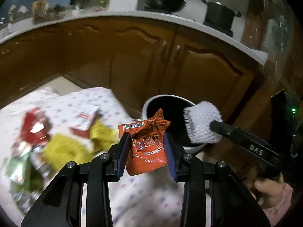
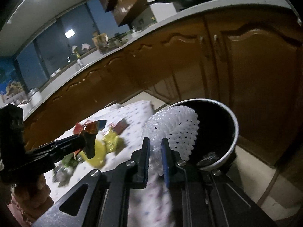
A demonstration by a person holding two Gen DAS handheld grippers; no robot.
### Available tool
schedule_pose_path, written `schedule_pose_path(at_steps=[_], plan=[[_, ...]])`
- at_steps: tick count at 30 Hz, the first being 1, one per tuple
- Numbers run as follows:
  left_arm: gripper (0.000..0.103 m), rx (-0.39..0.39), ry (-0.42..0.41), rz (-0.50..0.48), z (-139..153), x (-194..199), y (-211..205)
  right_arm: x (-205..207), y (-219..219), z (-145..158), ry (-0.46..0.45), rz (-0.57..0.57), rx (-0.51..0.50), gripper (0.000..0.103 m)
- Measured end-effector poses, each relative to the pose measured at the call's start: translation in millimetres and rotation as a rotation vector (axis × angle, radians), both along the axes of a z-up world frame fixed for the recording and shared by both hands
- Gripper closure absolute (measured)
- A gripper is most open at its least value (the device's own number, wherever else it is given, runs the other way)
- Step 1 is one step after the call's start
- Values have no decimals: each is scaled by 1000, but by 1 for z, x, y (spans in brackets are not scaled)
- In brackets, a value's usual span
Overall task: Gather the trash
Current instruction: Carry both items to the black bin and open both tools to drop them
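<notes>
My left gripper (image 1: 146, 149) is shut on an orange snack wrapper (image 1: 145, 141) and holds it in the air near a white trash bin with a black inside (image 1: 166, 113). My right gripper (image 2: 155, 149) is shut on a white foam net (image 2: 172, 130) and holds it at the bin's mouth (image 2: 217, 124). The foam net (image 1: 202, 123) shows over the bin's rim in the left wrist view, held by the right gripper (image 1: 217, 125). The left gripper (image 2: 83, 141) with its wrapper (image 2: 89, 132) shows at the left of the right wrist view.
A table with a white dotted cloth (image 1: 94, 98) carries more trash: yellow wrappers (image 1: 66, 149), a red packet (image 1: 36, 126), a red-and-white box (image 1: 85, 121), green packets (image 1: 20, 168). Brown kitchen cabinets (image 1: 132, 56) stand behind, with a wok (image 1: 162, 1) and a pot (image 1: 219, 15) on the white counter.
</notes>
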State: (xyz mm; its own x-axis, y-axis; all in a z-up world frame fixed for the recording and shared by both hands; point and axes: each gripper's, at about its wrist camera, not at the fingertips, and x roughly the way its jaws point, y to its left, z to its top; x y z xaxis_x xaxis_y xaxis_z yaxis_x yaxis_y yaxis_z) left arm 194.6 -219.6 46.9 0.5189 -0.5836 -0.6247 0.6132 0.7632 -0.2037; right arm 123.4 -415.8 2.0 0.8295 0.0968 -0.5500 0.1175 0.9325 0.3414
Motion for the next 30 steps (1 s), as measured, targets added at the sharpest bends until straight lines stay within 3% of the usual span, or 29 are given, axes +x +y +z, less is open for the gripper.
schedule_pose_path(at_steps=[12, 25, 27, 29, 30], plan=[[68, 78, 105, -80, -30, 59, -95, 42, -43, -21, 90, -14, 51, 87], [65, 142, 158, -105, -62, 74, -132, 54, -64, -42, 141, -38, 55, 86], [62, 141, 160, -103, -62, 74, -132, 55, -66, -42, 147, -37, 69, 77], [43, 142, 171, -97, -62, 75, -131, 55, -68, -41, 145, -45, 83, 65], [40, 137, 170, -91, -60, 75, -130, 54, -69, -41, 142, -45, 89, 60]])
